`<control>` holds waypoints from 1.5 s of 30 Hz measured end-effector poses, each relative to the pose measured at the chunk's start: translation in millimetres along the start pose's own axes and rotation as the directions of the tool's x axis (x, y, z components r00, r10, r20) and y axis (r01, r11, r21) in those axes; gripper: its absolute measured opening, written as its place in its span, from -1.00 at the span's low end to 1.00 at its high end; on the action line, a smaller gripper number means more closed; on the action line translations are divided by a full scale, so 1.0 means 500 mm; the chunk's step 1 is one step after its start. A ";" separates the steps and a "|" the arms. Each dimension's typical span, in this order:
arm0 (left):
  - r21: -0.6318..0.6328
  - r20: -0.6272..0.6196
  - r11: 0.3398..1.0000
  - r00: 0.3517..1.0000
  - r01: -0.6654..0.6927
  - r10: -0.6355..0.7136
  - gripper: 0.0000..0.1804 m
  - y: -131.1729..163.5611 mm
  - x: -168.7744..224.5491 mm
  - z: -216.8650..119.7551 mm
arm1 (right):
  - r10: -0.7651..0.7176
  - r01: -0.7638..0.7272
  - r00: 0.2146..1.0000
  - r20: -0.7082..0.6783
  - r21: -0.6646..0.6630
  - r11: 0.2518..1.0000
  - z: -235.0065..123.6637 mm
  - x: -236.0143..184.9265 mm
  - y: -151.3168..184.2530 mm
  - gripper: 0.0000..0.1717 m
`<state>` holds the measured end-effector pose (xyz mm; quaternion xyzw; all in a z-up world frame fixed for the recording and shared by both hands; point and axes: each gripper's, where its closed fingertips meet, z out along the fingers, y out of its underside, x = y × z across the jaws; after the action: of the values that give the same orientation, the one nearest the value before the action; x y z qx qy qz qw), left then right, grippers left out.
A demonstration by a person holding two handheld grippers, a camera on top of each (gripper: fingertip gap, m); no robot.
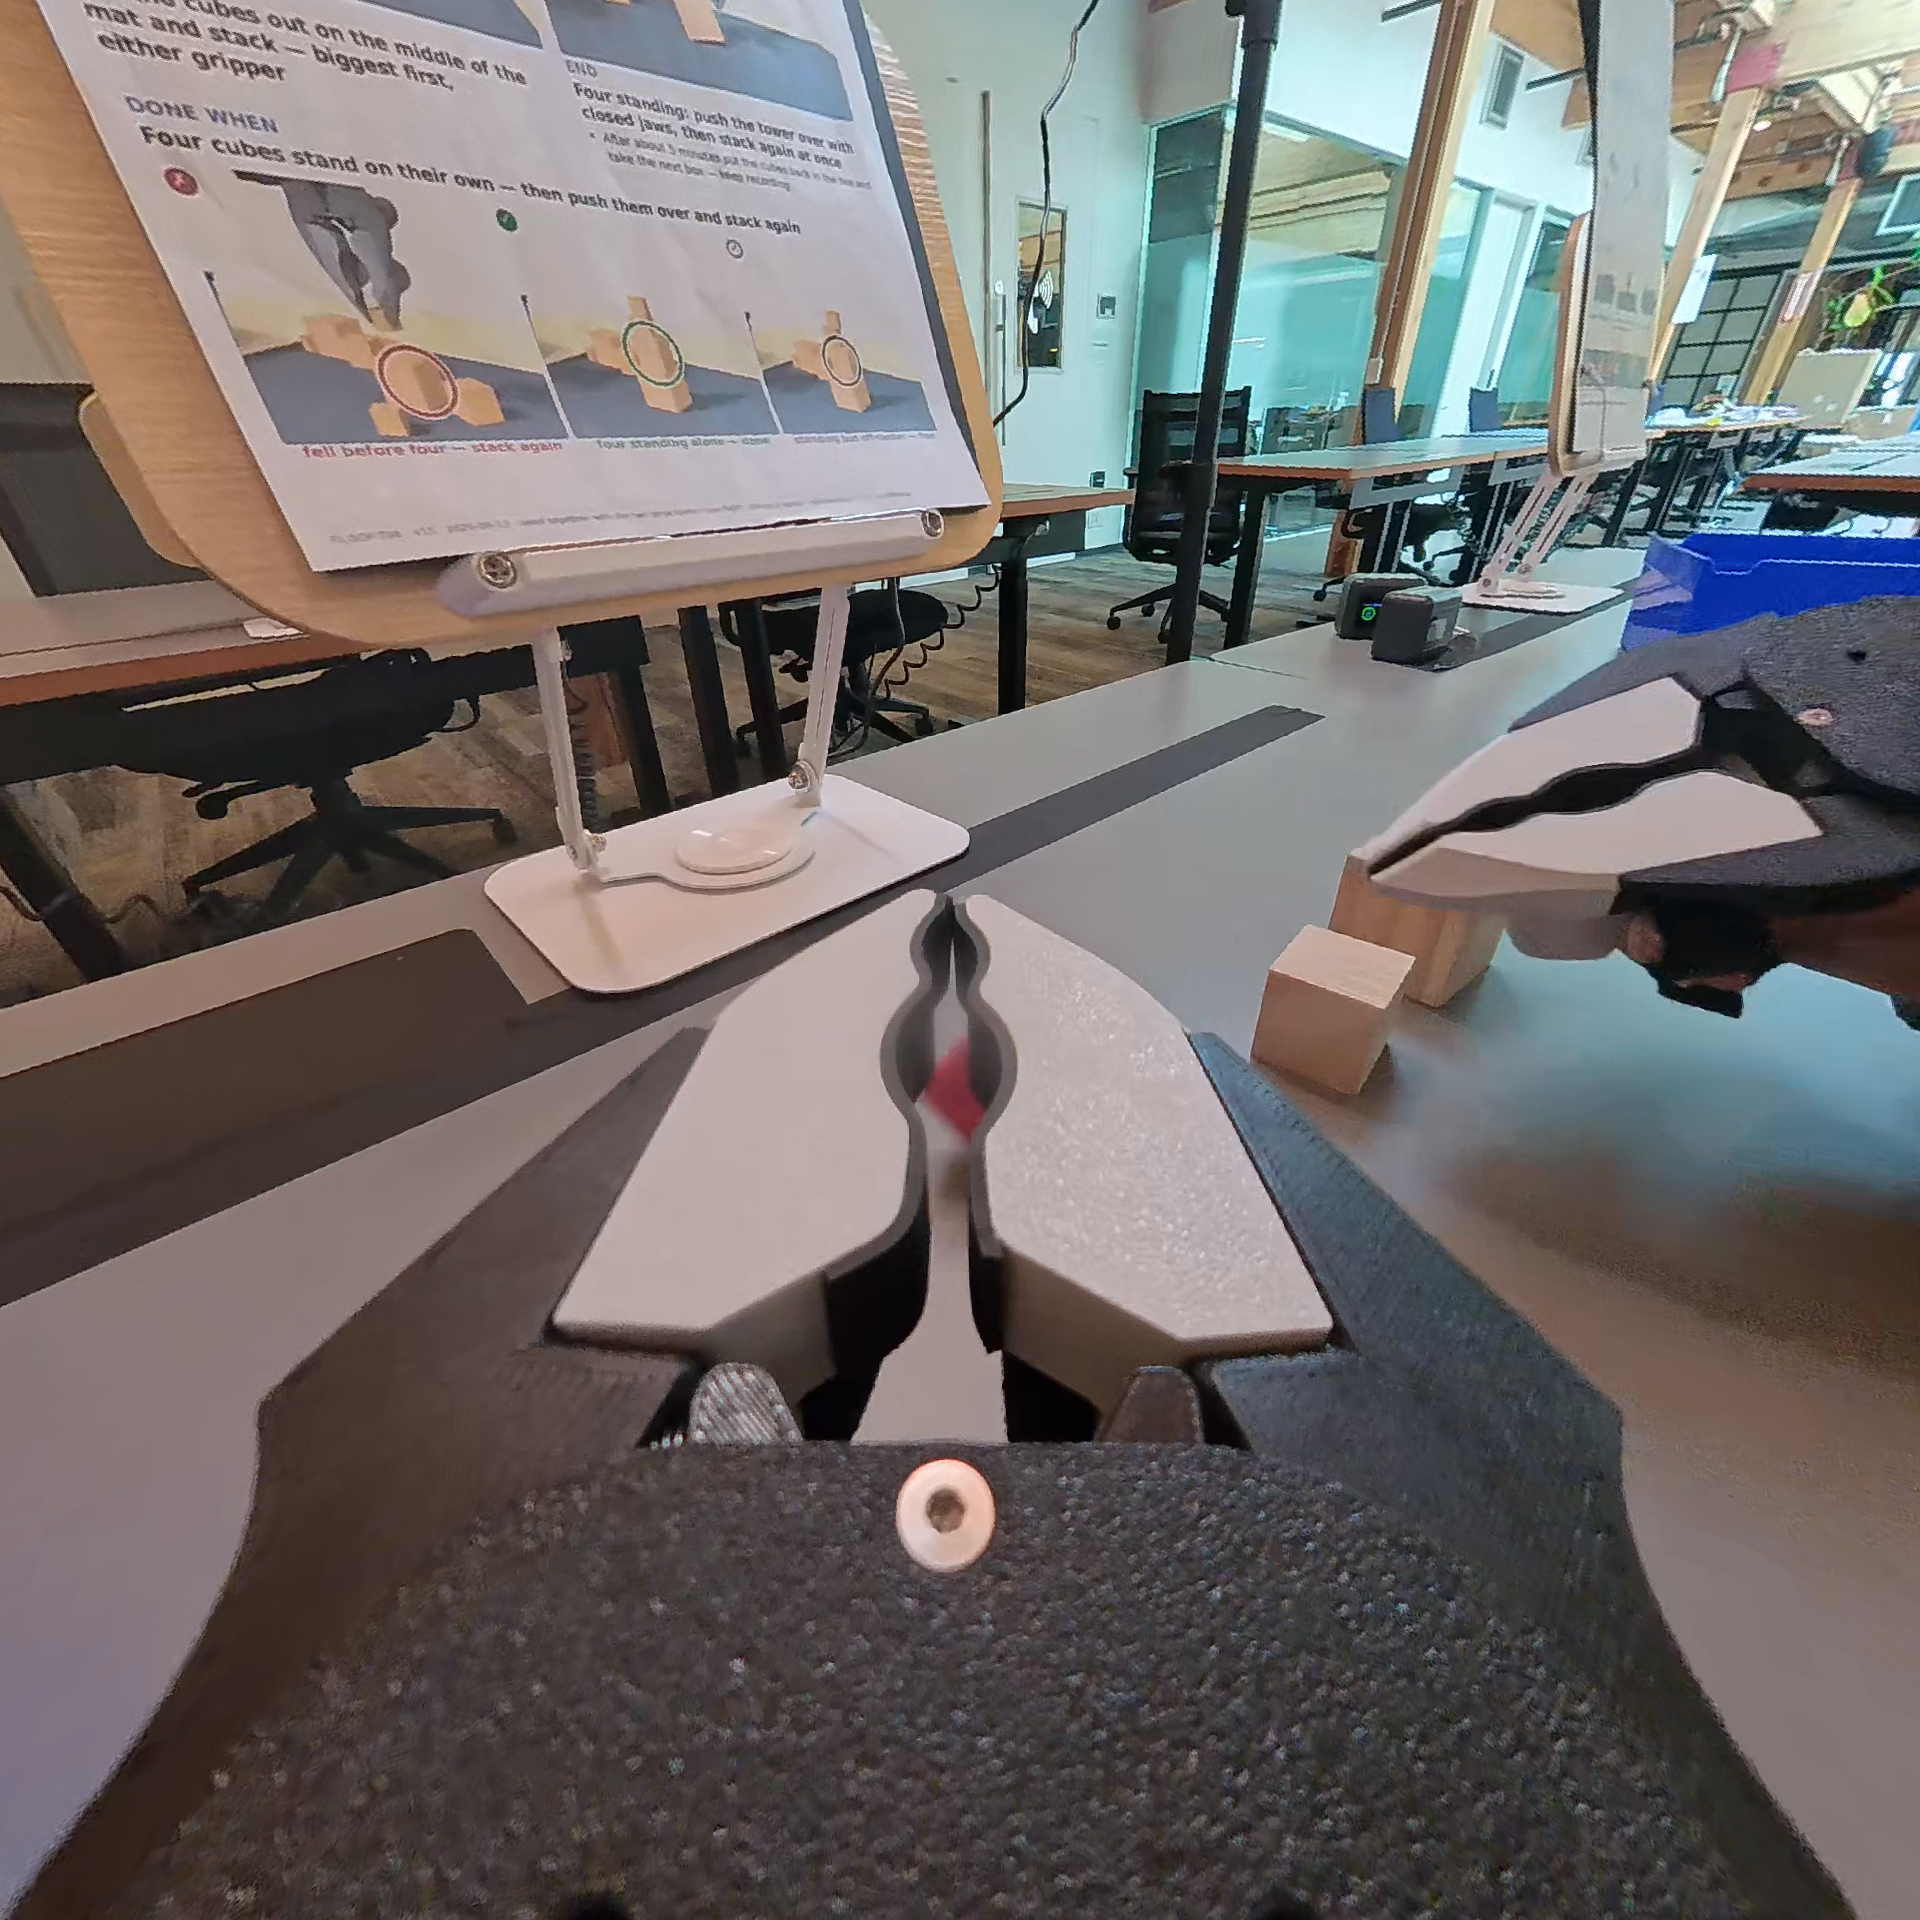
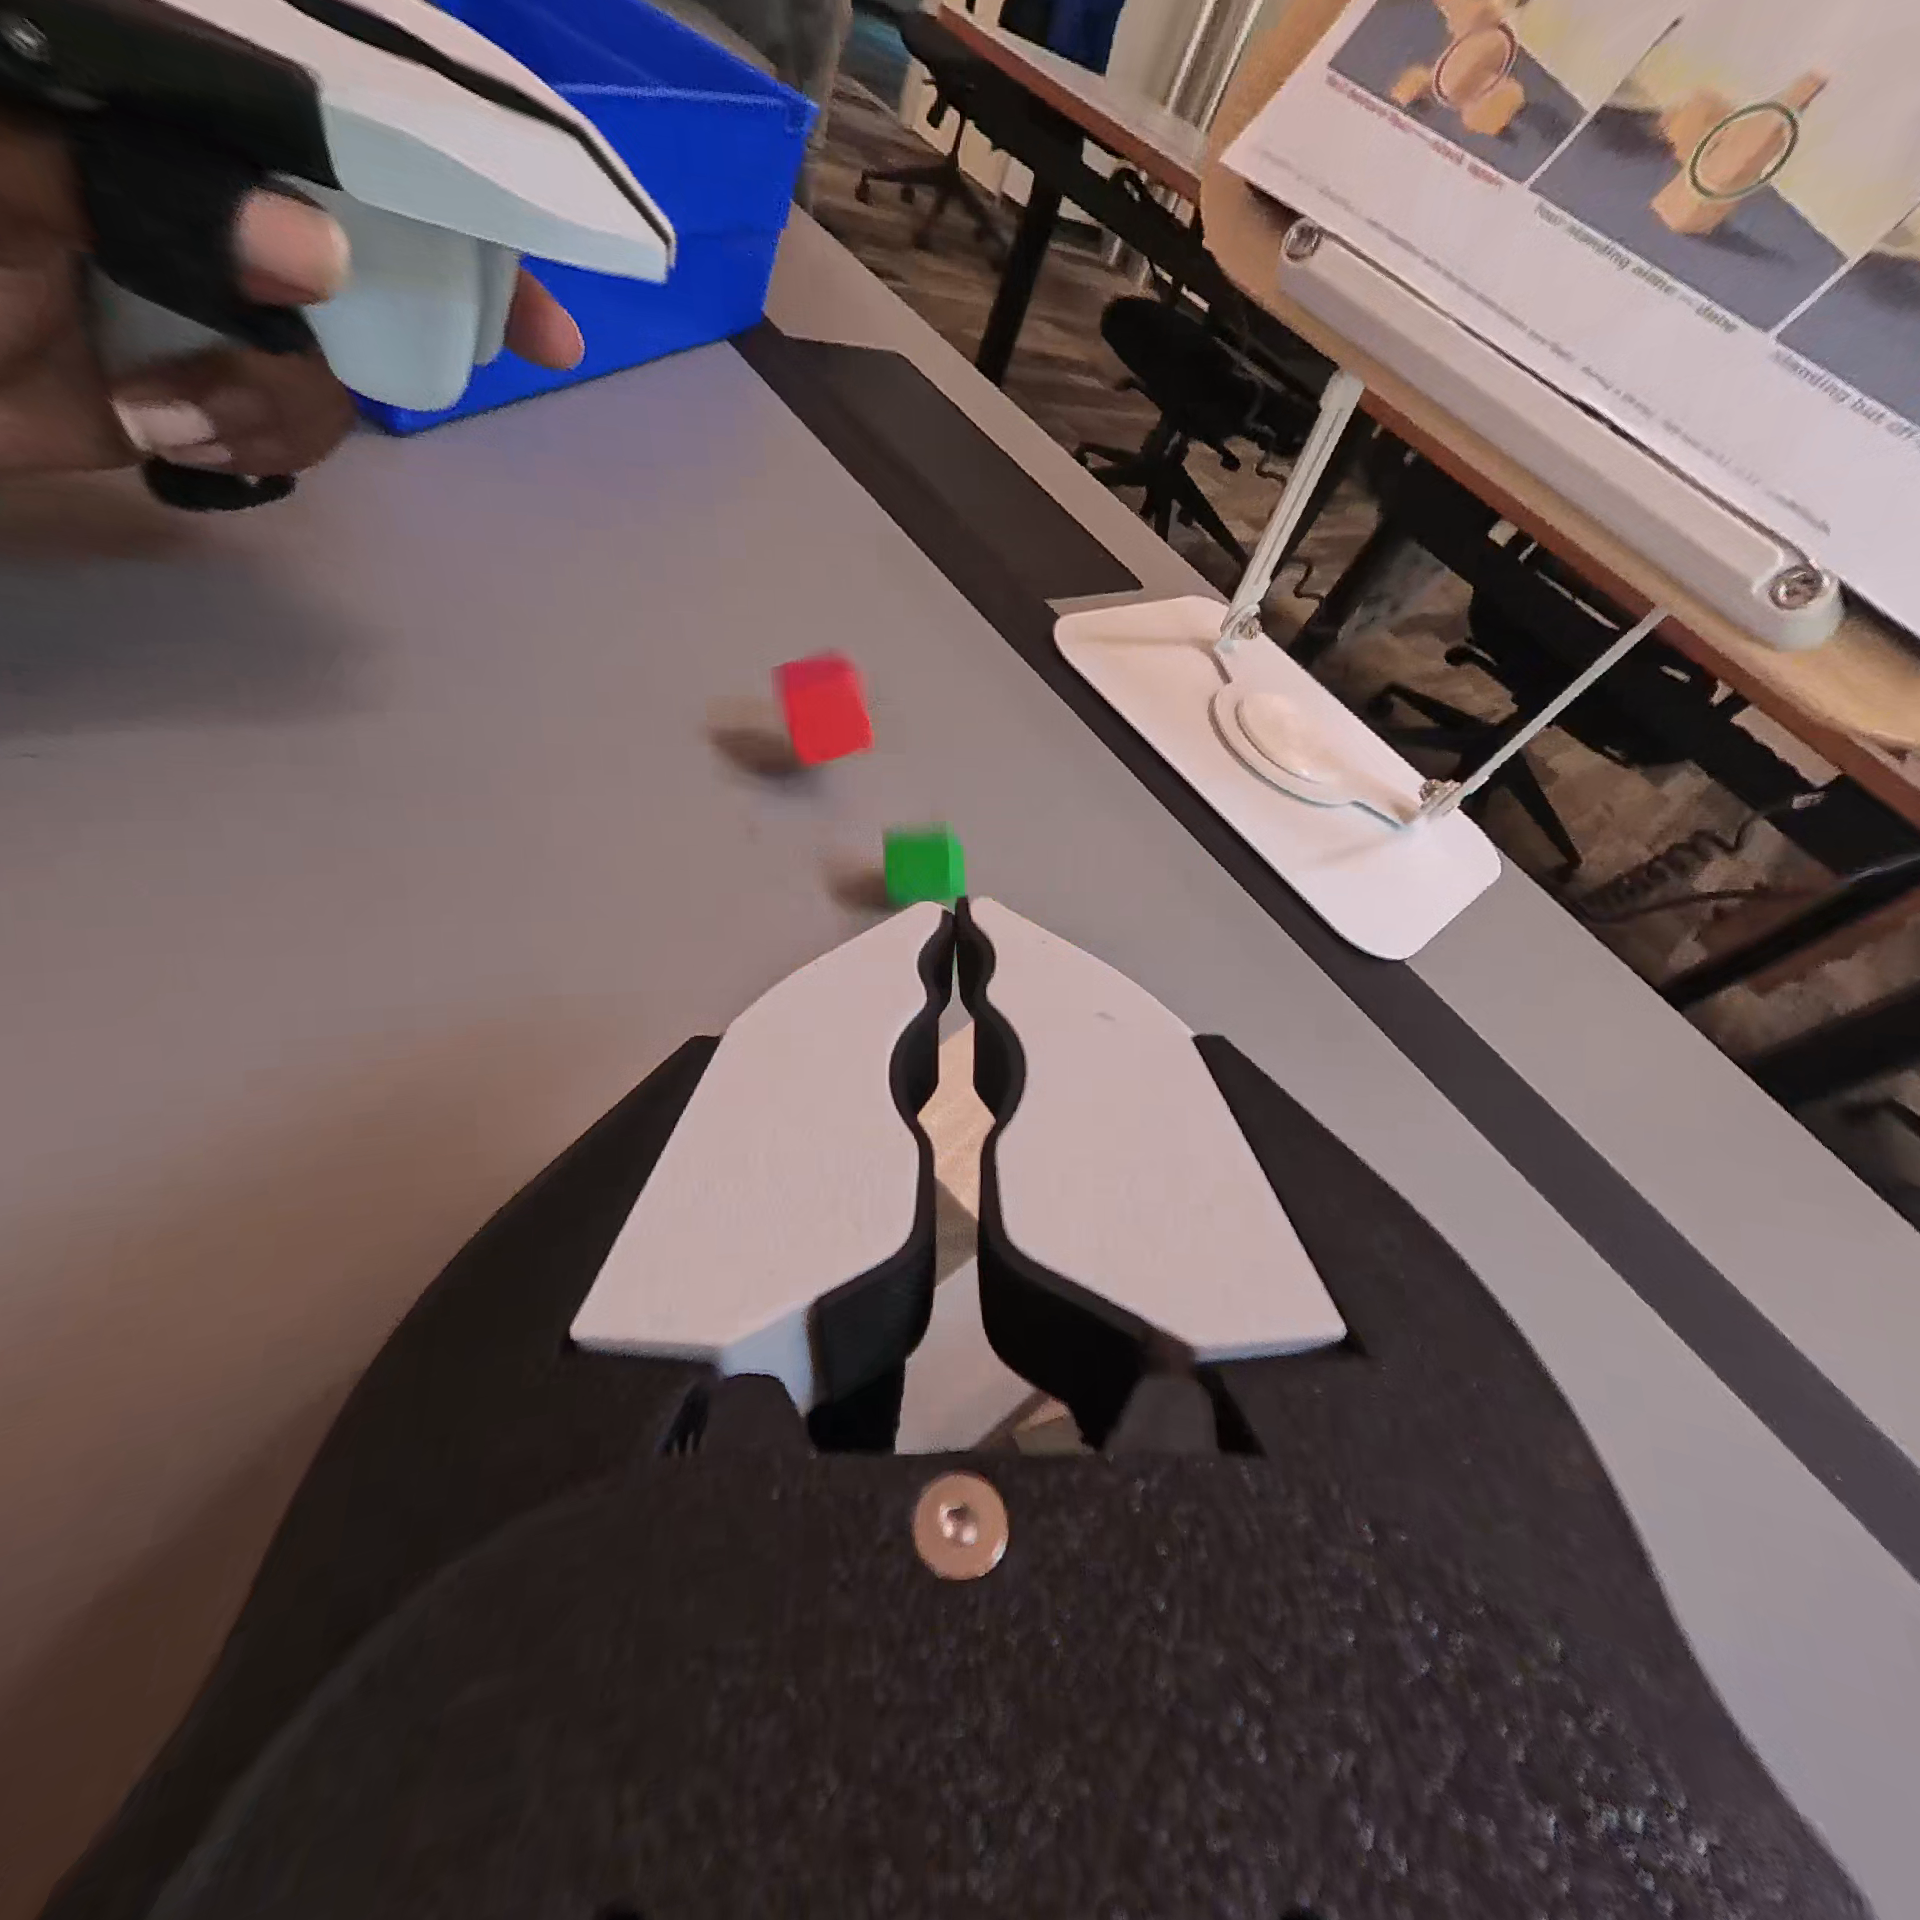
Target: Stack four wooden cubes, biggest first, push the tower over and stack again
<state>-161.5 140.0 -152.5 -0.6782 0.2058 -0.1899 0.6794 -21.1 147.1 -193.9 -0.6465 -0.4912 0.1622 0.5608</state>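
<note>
- Your left gripper (image 1: 948, 909) has its fingers fully shut with nothing between them. The red cube (image 1: 951, 1091) that shows through the slot between the fingers lies on the bench (image 1: 1195, 810) below, so it is not held.
- Your right gripper (image 2: 956, 909) is shut and empty too. Its tip hangs over the larger wooden cube (image 1: 1423, 935), and I cannot tell whether it touches.
- The green cube (image 2: 923, 864) lies just beyond the right tip, near the white stand (image 2: 1278, 769). The red cube is a little farther from the stand, apart from the green one. Both look blurred.
- The smaller wooden cube (image 1: 1330, 1023) stands just beside the larger one, and both are farther from the stand than the coloured cubes.
- The coloured cubes look small and light, and I judge that shut fingers would push them and not catch them. Keep your tips low and slow near them, and watch the bench edge on the stand's side.
- The one container is the blue bin (image 2: 665, 177), well apart from the stand and behind your left gripper. Only its outer walls show, so I cannot tell what is inside.
</note>
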 end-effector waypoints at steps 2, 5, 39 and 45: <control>-0.005 0.000 1.000 1.000 0.002 -0.002 -1.00 0.003 -0.001 0.001 | 0.010 -0.009 1.000 -0.012 0.029 1.000 -0.013 0.008 -0.005 -1.00; -0.009 0.003 1.000 1.000 0.004 -0.004 -1.00 0.006 -0.003 0.002 | 0.065 -0.061 0.995 -0.072 0.061 0.996 -0.041 0.055 0.003 -0.99; -0.149 -0.429 0.989 0.900 0.010 -0.074 -0.72 0.043 0.177 0.024 | 0.152 -0.129 0.933 0.327 -0.092 0.987 -0.124 0.008 0.057 -0.19; -0.221 -0.611 0.963 0.791 -0.152 -0.015 -0.31 0.085 0.309 0.012 | 0.157 -0.135 0.881 0.446 -0.080 0.988 -0.093 -0.094 0.016 -0.19</control>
<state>-29.0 62.3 -198.4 -0.6558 0.4606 -0.3440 0.4892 -4.0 83.6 -202.3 -0.6393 -0.5614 0.3380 0.4024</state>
